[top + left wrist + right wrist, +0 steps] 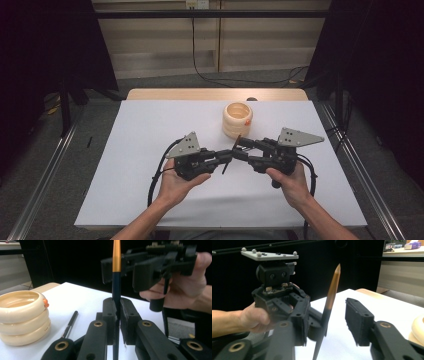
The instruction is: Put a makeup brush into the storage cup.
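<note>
From the high view we are passing one brush [230,154] between the left claw [226,159] and the right claw [241,147], one ringed holder [237,120] standing just beyond. In the left gripper view, the left claw is clamping the brush's dark handle; a second brush [69,324] is lying on the table [82,302] beside it. In the right gripper view, the right claw's jaws are standing apart around the shaft; we should be squaring both pads before closing.

A lab: black curtains [380,75], metal floor rails [40,185], white-covered table [150,125].

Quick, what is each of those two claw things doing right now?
Left gripper: closed, holding a thin brush handle upright.
Right gripper: open, jaws either side of the handle, not pressing it.
</note>
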